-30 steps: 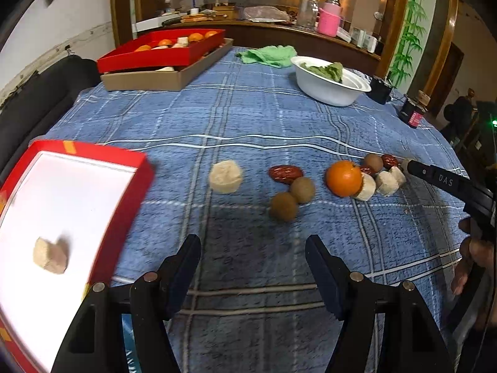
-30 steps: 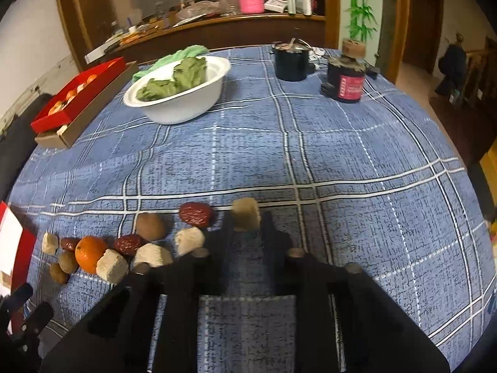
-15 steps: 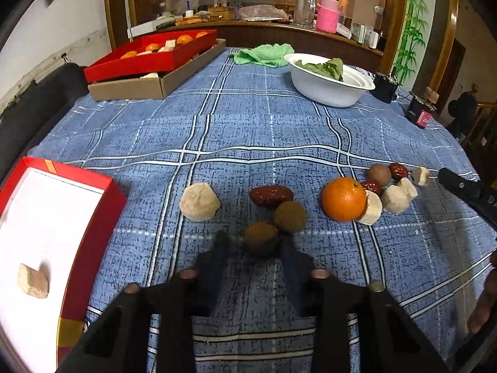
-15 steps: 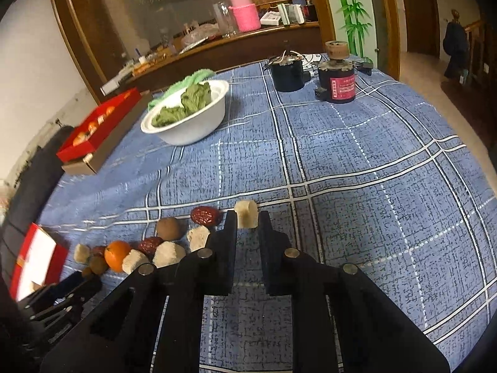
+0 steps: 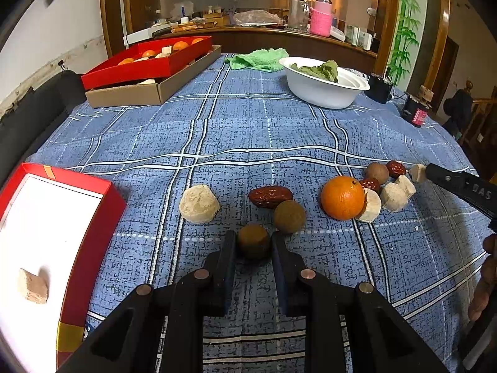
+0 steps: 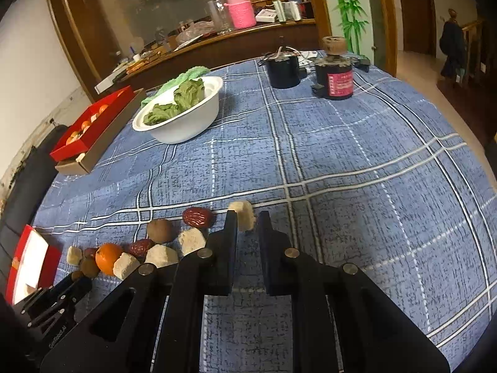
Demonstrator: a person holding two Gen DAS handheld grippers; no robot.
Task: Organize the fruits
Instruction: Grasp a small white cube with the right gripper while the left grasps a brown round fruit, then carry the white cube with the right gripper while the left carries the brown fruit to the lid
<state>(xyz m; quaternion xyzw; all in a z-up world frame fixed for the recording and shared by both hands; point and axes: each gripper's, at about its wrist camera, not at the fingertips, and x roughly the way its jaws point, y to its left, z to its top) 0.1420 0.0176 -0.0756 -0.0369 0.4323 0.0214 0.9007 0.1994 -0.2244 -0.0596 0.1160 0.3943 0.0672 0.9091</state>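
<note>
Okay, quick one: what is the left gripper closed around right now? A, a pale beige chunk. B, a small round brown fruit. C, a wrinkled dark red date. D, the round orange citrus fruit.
B: in the left wrist view the left gripper has its fingers pressed against both sides of the small round brown fruit.

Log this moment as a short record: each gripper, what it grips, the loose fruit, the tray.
left gripper: shut on brown longan
right gripper: shut on beige chunk
loose on cloth: orange, red date, second longan, round beige piece
red tray: holds one beige cube
far end: white bowl of greens
</note>
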